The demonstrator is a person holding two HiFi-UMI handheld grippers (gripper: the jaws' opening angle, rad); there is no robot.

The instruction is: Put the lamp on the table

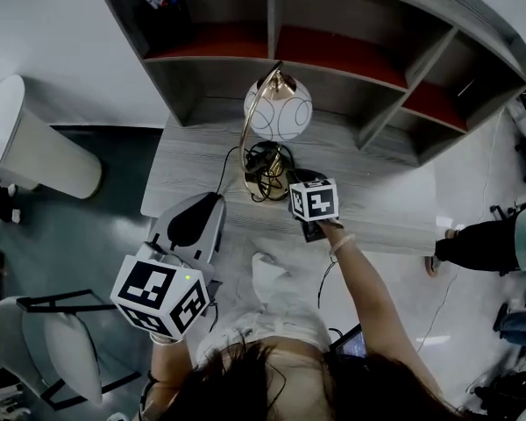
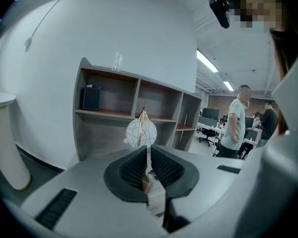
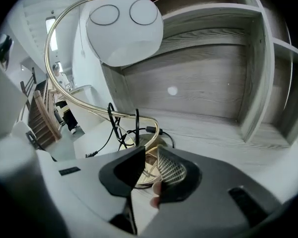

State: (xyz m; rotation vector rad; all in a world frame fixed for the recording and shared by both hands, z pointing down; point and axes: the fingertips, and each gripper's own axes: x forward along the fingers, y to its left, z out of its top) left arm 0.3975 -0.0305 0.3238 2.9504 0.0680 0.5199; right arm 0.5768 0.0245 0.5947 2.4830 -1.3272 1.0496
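The lamp stands on the grey wooden table (image 1: 377, 191), in front of the shelf unit. It has a white globe shade (image 1: 279, 109), (image 2: 141, 131), (image 3: 124, 26), a gold arched stem (image 3: 74, 103) and a round gold base (image 1: 265, 181) with a black cord (image 1: 261, 158) coiled on it. My right gripper (image 1: 289, 182), (image 3: 149, 152) is at the base, jaws a little apart, with the gold base showing in the gap. My left gripper (image 1: 206, 203), (image 2: 148, 150) hangs back from the table's near edge. It is shut and holds nothing.
A grey shelf unit (image 1: 333, 51) with red-backed compartments stands on the table's far side. A white cylinder (image 1: 35, 143) is on the floor at left and a chair (image 1: 61, 340) at lower left. Other people stand at right (image 1: 482, 244), (image 2: 236, 123).
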